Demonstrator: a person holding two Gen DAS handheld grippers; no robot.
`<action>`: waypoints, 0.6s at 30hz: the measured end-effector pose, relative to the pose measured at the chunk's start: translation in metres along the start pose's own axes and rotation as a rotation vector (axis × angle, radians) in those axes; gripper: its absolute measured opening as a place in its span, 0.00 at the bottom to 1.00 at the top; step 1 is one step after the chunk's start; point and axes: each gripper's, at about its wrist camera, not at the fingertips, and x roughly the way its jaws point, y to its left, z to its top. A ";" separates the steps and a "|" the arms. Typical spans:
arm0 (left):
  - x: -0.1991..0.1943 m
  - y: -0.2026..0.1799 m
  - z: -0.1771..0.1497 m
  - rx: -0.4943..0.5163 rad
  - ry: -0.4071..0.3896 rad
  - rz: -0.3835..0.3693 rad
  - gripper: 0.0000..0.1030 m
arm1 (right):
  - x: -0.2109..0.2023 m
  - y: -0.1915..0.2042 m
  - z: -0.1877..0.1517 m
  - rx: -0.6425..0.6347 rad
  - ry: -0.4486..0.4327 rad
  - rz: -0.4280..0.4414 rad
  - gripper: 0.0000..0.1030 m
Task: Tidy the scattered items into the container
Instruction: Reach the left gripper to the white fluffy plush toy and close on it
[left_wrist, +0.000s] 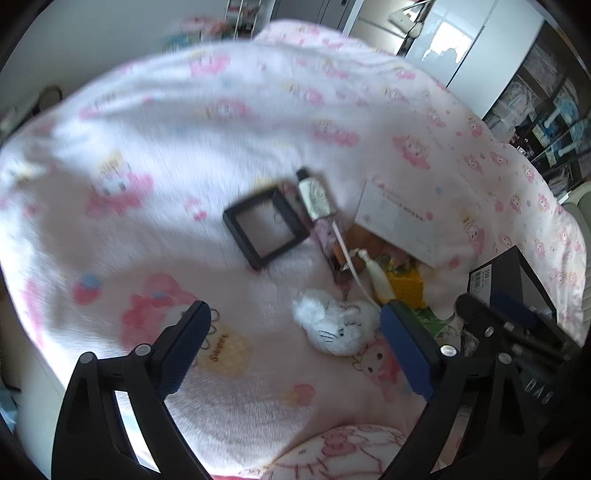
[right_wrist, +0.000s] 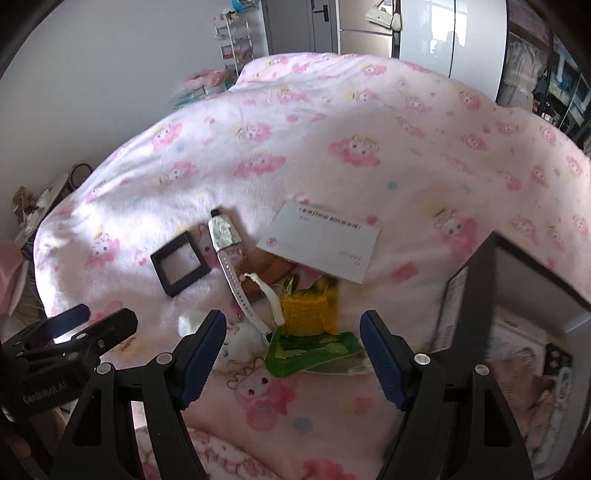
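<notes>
Scattered items lie on a pink cartoon-print blanket (right_wrist: 332, 155). A black square frame (left_wrist: 264, 229) (right_wrist: 179, 263), a tube with a black cap (left_wrist: 314, 195) (right_wrist: 221, 232), a white envelope (left_wrist: 402, 221) (right_wrist: 321, 240), a white strap (right_wrist: 240, 291), a yellow knitted piece (right_wrist: 310, 306), a green packet (right_wrist: 314, 350) and a white plush toy (left_wrist: 338, 326) (right_wrist: 236, 339) are there. A black box container (right_wrist: 517, 332) (left_wrist: 513, 280) stands at the right. My left gripper (left_wrist: 295, 332) is open, the plush just inside its right finger. My right gripper (right_wrist: 293, 332) is open above the green packet.
A brown item (right_wrist: 266, 267) lies under the envelope. The bed's left edge drops to a floor with small furniture (right_wrist: 44, 199). A white shelf rack (right_wrist: 236, 40) and grey doors (right_wrist: 325, 26) stand behind the bed. The left gripper's body (right_wrist: 66, 347) sits close to my right gripper.
</notes>
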 end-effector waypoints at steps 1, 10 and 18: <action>0.011 0.003 0.000 -0.010 0.029 -0.017 0.87 | 0.010 0.001 -0.002 0.000 0.020 0.017 0.69; 0.073 0.008 -0.001 -0.021 0.188 -0.098 0.70 | 0.077 -0.004 -0.023 0.037 0.205 0.111 0.51; 0.096 0.013 -0.001 -0.106 0.278 -0.229 0.24 | 0.110 0.012 -0.021 0.020 0.285 0.176 0.51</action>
